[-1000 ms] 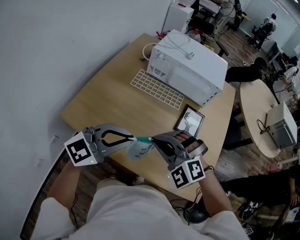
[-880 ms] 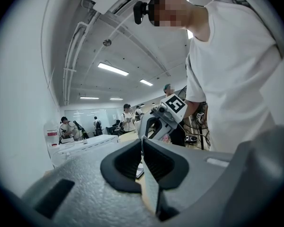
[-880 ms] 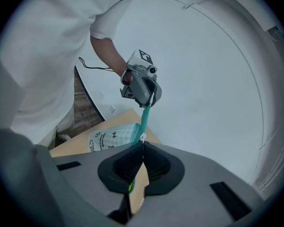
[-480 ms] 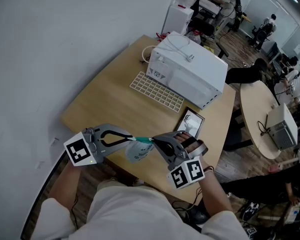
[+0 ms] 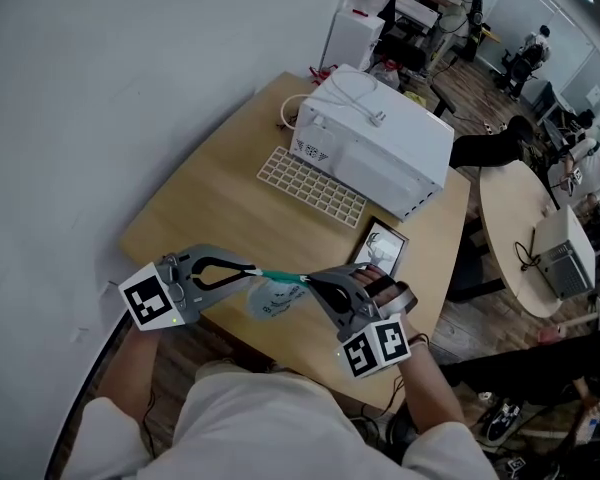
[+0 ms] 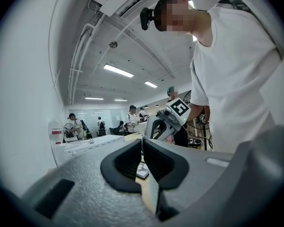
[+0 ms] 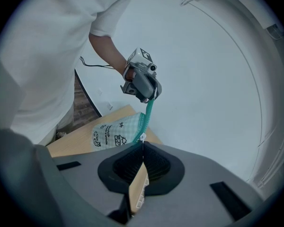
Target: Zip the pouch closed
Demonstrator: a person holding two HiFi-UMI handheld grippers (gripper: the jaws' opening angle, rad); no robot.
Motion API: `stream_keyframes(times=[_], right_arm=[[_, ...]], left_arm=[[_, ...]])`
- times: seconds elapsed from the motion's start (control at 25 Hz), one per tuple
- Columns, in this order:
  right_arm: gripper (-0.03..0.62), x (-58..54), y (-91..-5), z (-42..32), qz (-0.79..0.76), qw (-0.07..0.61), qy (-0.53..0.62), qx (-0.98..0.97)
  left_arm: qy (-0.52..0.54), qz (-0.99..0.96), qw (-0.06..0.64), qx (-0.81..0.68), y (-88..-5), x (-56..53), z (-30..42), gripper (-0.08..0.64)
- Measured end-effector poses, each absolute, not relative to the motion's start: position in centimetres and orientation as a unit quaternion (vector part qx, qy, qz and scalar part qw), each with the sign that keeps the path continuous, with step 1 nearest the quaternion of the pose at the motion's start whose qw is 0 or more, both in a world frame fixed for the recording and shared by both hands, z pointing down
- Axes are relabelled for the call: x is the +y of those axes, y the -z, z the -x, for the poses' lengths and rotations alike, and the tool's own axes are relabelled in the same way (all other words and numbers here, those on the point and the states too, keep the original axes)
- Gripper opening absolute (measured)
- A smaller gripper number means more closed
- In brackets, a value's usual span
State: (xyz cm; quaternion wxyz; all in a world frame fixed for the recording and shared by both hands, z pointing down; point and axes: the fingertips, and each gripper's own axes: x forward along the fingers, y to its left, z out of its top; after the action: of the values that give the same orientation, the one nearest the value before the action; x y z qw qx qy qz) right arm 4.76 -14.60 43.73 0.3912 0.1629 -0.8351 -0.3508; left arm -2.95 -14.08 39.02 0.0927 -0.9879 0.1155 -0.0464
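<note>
**Pouch stretched between two closed grippers**

We hold the pale green checked fabric pouch [image 5: 272, 298] in the air over the near edge of the light wooden table [image 5: 210, 213], between the two grippers. The left gripper [image 5: 255, 271] has its jaws pressed together on one end of the pouch's teal zipper strip [image 7: 148, 111], which runs taut from there across to the right gripper [image 5: 305, 281]. In the right gripper view, the jaws are closed on the small white zipper pull [image 7: 142, 137] at the other end of the strip. The pouch body hangs below the strip, just beside the right gripper's tips and clear of the tabletop.
</note>
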Motion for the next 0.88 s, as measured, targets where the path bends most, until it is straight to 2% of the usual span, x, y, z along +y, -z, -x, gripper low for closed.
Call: stream_keyframes(times=[0.88], right_arm=[[0.003, -15.4, -43.0, -6.6, -0.2, 0.406, 0.346, -0.822]], left_arm=[[0.026, 0.988, 0.068, 0.135, -38.7, -15.3, 4.3, 0.023]])
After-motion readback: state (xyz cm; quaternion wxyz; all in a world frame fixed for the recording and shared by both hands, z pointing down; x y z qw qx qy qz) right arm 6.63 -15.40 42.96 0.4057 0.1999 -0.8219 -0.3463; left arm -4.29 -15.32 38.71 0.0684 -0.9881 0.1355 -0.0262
